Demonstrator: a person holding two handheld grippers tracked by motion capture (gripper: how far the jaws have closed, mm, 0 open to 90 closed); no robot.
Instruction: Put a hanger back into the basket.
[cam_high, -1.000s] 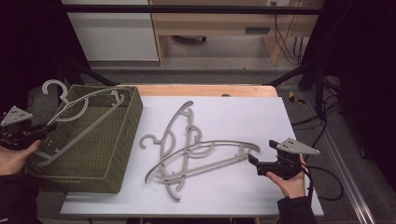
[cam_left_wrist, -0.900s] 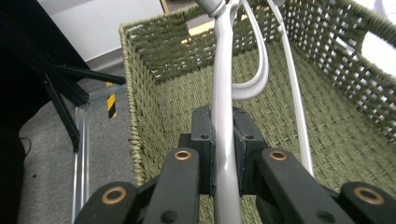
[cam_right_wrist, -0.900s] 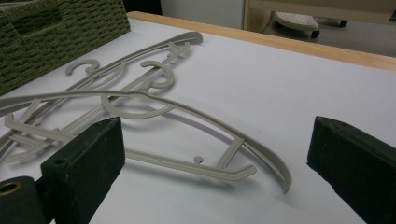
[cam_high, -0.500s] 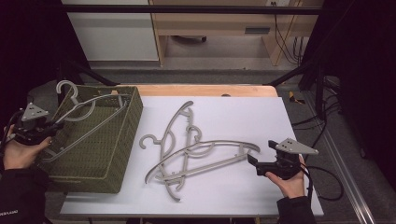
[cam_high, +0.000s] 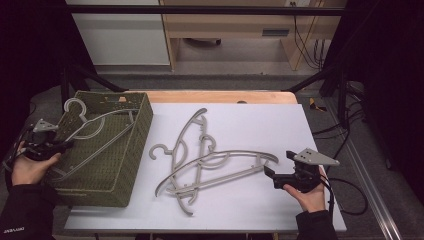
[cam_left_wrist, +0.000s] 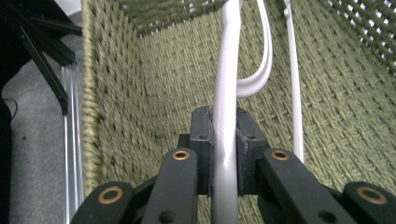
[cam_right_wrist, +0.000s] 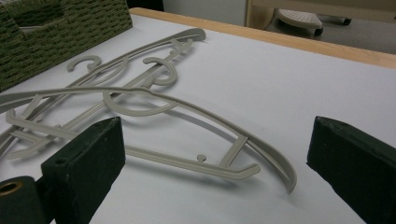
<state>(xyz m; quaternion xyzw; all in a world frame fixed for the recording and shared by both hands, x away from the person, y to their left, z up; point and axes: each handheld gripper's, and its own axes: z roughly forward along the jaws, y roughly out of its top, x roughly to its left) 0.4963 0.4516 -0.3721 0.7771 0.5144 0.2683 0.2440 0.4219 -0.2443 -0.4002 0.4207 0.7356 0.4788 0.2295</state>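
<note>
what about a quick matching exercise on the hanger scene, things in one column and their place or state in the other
Column one:
1. left gripper
2. right gripper
3. basket
4. pile of hangers

Column two:
a. lying on the white table
b. fingers wide apart, nothing between them
c. standing at the table's left end
d. shut on a hanger

Pairs: 1-d, 2-b, 3-c, 4-a

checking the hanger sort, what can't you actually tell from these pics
- High view: how many hangers are piled on the table; their overlapping arms tangle.
- Left gripper view: the held hanger runs off the top edge, so its hook is cut off.
- High view: the green basket floor, behind its near wall.
- High view: left gripper jaws, too small.
</note>
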